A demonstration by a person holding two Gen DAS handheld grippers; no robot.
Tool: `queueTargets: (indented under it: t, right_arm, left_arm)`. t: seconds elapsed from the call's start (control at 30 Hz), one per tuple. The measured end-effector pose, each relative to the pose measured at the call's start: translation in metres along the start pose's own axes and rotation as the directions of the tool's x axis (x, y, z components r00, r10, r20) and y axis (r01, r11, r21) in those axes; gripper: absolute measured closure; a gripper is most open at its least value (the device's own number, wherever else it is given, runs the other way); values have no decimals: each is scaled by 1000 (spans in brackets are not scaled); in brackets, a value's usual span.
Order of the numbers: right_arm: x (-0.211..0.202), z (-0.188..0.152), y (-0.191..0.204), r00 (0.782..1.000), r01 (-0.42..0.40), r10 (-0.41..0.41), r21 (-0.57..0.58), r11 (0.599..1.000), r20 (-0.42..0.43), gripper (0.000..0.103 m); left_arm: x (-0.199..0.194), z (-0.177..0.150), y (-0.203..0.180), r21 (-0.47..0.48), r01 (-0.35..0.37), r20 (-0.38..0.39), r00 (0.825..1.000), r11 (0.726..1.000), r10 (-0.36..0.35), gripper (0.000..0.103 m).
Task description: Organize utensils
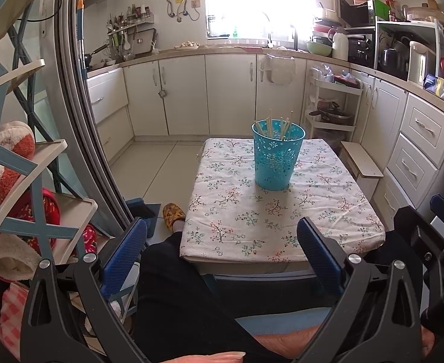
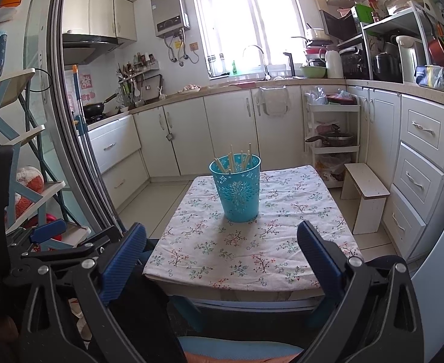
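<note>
A teal perforated cup [image 1: 276, 157] stands upright on a small table with a floral cloth [image 1: 282, 211]. Several pale chopsticks [image 1: 270, 125] stand inside it. The same cup [image 2: 237, 189] with chopsticks [image 2: 231, 158] shows in the right wrist view on the cloth [image 2: 252, 242]. My left gripper [image 1: 222, 242] is open and empty, held back from the table's near edge, above my lap. My right gripper [image 2: 222, 242] is open and empty, also short of the near edge. The left gripper's blue finger [image 2: 48, 230] shows at the left of the right wrist view.
A shelf rack with slippers [image 1: 25, 181] stands at the left by a glass door frame. A small white stool [image 2: 367, 193] and a white trolley [image 2: 331, 139] stand right of the table. Kitchen cabinets [image 1: 191, 96] run along the back and right. A slippered foot [image 1: 173, 213] rests on the floor.
</note>
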State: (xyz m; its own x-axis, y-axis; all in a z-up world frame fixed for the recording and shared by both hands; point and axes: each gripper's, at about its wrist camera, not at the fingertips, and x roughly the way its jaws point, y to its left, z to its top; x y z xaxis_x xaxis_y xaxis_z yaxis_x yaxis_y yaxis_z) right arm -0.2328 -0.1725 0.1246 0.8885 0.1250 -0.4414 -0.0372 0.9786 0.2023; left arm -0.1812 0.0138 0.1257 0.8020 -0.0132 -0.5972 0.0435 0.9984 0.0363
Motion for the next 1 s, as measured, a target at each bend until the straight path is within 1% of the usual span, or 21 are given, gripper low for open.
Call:
queueTargets:
  t: [0.57, 0.73, 0.87, 1.0]
  right_arm:
    - [0, 0, 2, 1000, -2, 2, -2, 1000, -4, 7]
    - [1, 1, 0, 1000, -8, 8, -7, 1000, -10, 7]
    - [1, 1, 1, 1000, -9, 9, -7, 1000, -11, 7]
    - [0, 1, -1, 1000, -10, 10, -10, 1000, -8, 7]
  left_arm:
    - [-2, 2, 1, -5, 2, 4, 1000, 1000, -2, 7]
    - [-6, 1, 6, -44, 41, 26, 999, 998, -40, 7]
    - [-9, 0, 6, -44, 23, 49, 999, 999, -21, 7]
    - [-4, -1, 4, -38, 20, 26, 999, 999, -19, 7]
